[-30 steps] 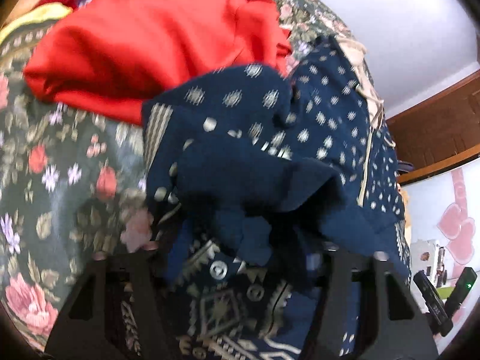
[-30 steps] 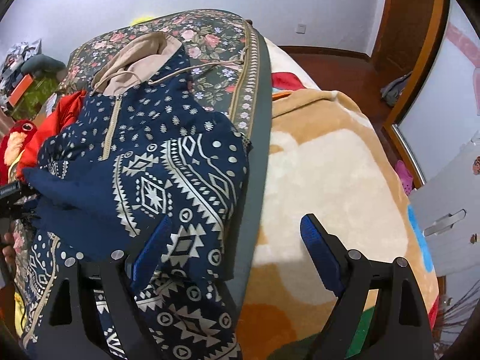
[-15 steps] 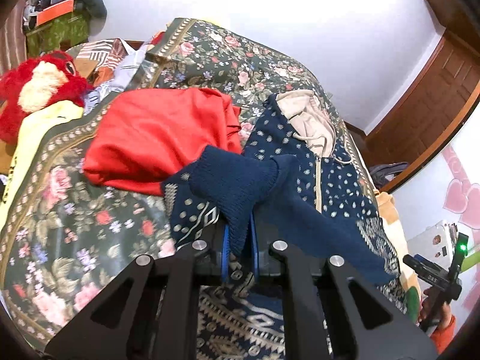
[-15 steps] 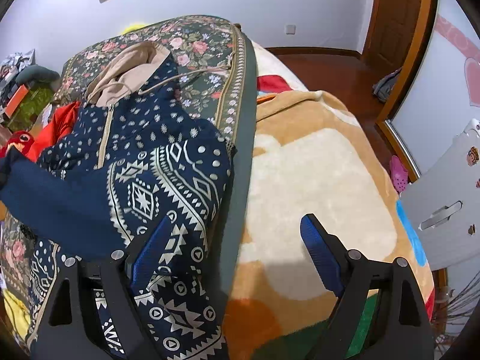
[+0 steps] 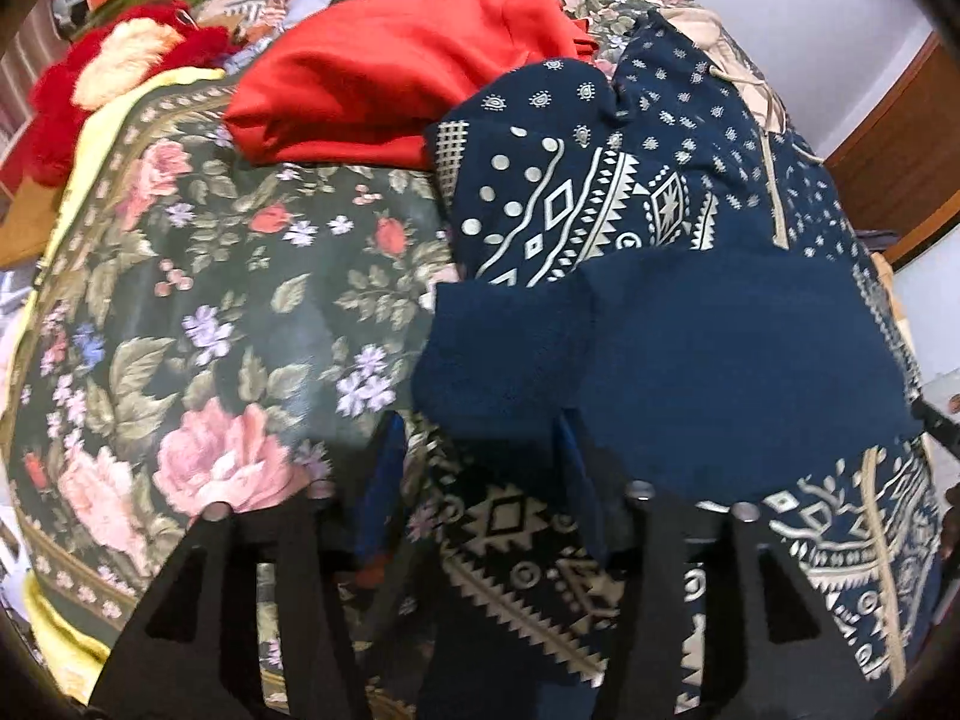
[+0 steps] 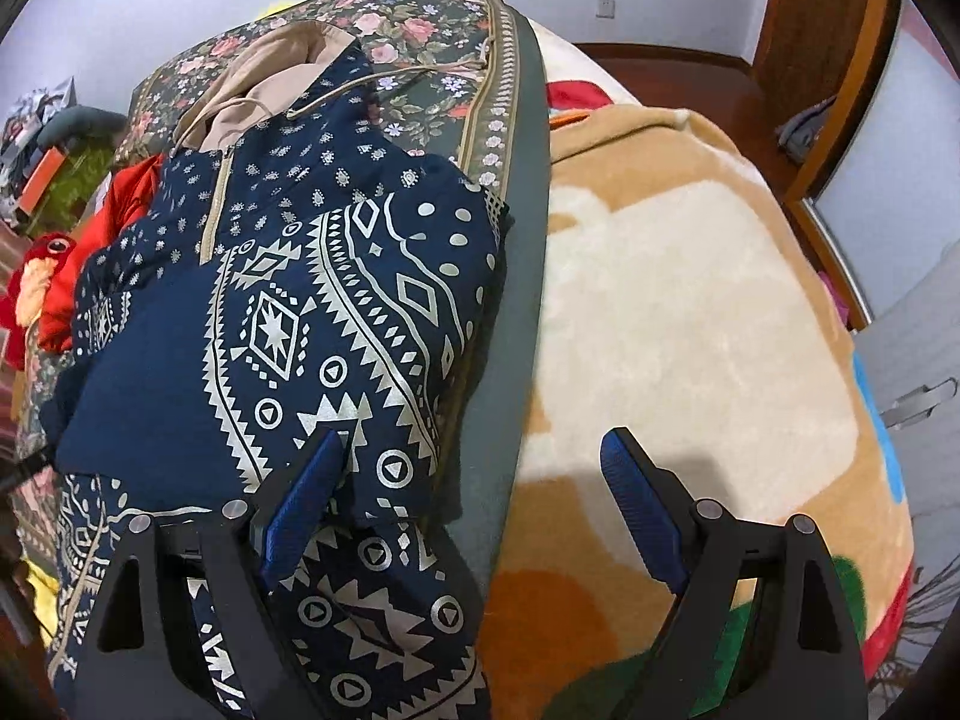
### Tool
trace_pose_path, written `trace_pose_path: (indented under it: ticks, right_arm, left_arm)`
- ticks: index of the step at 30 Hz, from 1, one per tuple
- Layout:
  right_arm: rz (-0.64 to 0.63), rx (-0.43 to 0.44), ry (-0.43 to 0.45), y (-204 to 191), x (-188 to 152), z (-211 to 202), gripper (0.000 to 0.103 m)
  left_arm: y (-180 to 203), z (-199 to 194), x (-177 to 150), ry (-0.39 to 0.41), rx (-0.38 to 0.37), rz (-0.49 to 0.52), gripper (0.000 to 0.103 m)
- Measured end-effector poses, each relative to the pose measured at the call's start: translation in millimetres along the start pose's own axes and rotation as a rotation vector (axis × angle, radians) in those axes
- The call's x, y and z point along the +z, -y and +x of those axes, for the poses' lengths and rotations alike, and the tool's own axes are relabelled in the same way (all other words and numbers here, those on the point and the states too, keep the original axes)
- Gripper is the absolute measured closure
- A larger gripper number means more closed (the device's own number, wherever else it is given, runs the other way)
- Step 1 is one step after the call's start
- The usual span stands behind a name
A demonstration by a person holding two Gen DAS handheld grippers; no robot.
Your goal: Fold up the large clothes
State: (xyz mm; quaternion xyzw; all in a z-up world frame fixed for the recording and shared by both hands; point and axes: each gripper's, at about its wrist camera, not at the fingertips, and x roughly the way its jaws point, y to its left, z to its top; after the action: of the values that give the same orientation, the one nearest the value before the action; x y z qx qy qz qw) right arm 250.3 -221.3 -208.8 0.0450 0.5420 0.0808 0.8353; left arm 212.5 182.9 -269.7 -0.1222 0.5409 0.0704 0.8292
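Observation:
A navy hooded jacket with a cream pattern (image 5: 690, 228) lies on the floral bedspread (image 5: 210, 312); its sleeves are folded across the body. My left gripper (image 5: 480, 462) is open, with the plain navy cuff (image 5: 498, 360) lying loose between its fingers. In the right wrist view the jacket (image 6: 312, 312) fills the left half, beige hood at the far end. My right gripper (image 6: 474, 480) is open and empty above the jacket's right edge, its left finger (image 6: 306, 492) over the patterned fabric.
A red garment (image 5: 390, 78) lies beyond the jacket, a red plush toy (image 5: 108, 72) at far left. A tan and cream blanket (image 6: 690, 330) covers the bed on the right. Wooden door frame and floor lie beyond.
My left gripper has opened and let go of the navy sleeve, which now lies flat across the jacket. It has dropped lower over the bed. The right gripper stays open, nearly still.

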Motion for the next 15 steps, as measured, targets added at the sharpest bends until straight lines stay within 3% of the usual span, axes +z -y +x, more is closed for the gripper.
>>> trace_pose_path:
  ticks: [7,15]
  right_arm:
    - [-0.029,-0.033,0.024,-6.3,11.3,-8.9,0.017]
    - [-0.095,-0.041,0.137,-24.0,50.1,-32.8,0.017]
  left_arm:
    - [-1.6,-37.6,14.4,0.076,0.04,0.033,0.048]
    - [23.6,-75.0,67.4,0.224,0.021,0.111,0.046]
